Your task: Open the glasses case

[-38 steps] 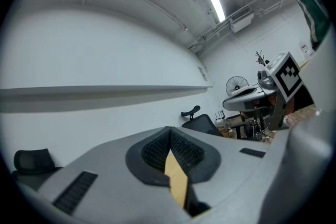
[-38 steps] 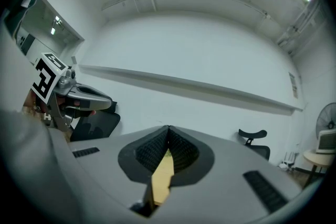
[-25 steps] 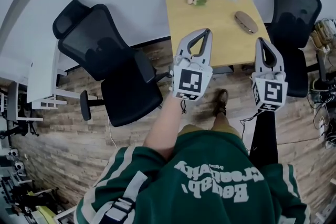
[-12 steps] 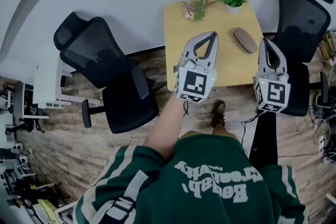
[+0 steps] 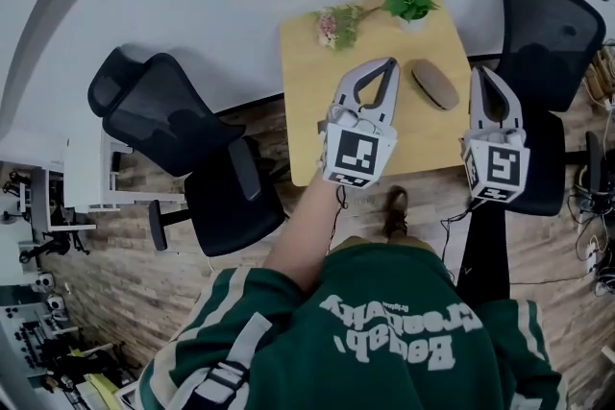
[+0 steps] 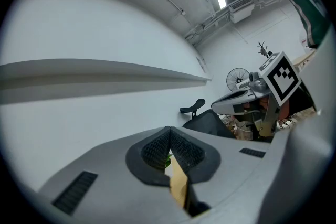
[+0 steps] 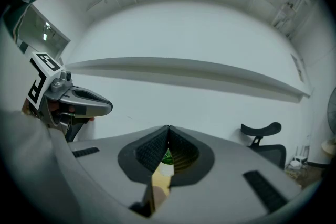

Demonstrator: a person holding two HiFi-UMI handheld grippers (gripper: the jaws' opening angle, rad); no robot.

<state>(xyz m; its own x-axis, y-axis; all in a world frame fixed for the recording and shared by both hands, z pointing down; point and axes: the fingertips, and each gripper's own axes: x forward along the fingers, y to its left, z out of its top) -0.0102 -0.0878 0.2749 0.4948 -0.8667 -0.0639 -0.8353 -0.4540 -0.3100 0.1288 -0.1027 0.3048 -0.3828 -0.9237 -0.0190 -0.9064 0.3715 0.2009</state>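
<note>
Left tool (image 5: 382,64), right tool (image 5: 480,72) nearer table (image 5: 312,115), both closed, glasses case (image 5: 434,84) between

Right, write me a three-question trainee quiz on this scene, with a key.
1. True or false: the glasses case lies closed on the wooden table, with neither gripper touching it.
2. What stands at the table's far edge, beside the flowers? A) a potted plant; B) a mug; C) a desk lamp.
3. Fill in: the jaws of the left gripper and the right gripper are both ____, with nothing held.

Key: 1 true; 2 A; 3 shut.
</note>
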